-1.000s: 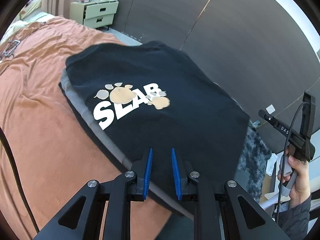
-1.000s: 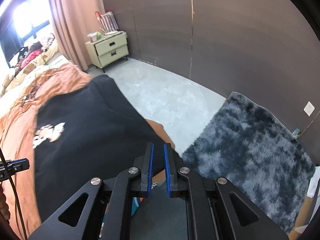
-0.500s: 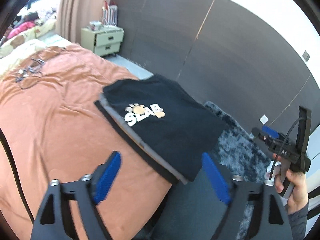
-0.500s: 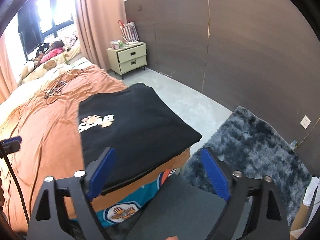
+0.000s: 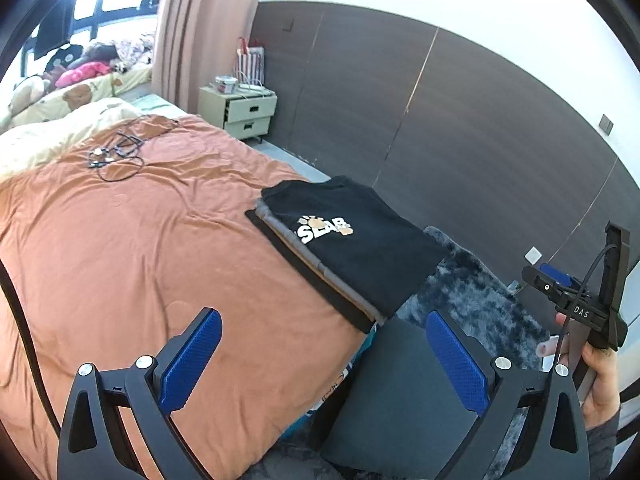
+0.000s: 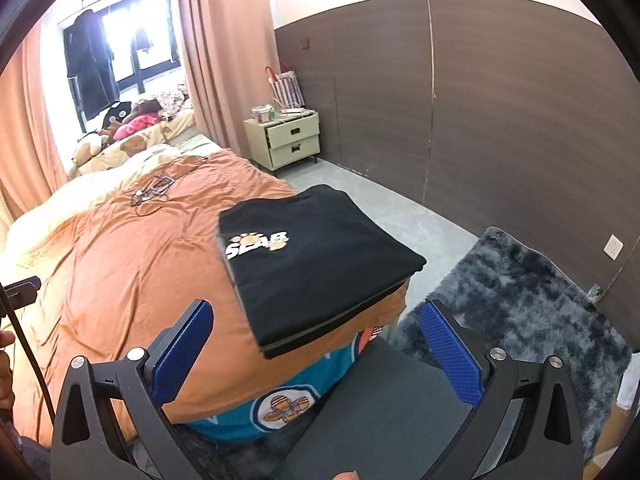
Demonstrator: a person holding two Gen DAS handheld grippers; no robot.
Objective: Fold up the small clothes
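A folded black T-shirt (image 5: 360,236) with a white "SLAB" print and tan paw marks lies on a stack of folded grey and black clothes at the bed's near right corner. It also shows in the right wrist view (image 6: 316,256). My left gripper (image 5: 324,360) is open and empty, held back from the bed, well short of the stack. My right gripper (image 6: 324,352) is open and empty, above the bed's corner near the stack's front edge. The right gripper also shows from the side in the left wrist view (image 5: 576,308).
An orange bedspread (image 5: 120,248) covers the bed, with tangled cables (image 5: 116,152) near the pillows. A dark chair seat (image 5: 396,392) stands at the bed's foot. A grey shaggy rug (image 6: 516,292) lies on the floor. A beige nightstand (image 6: 286,140) stands by the dark wall.
Both grippers have opened, let go of the black shirt and pulled back and up from the stack. The shirt now lies flat on the pile.
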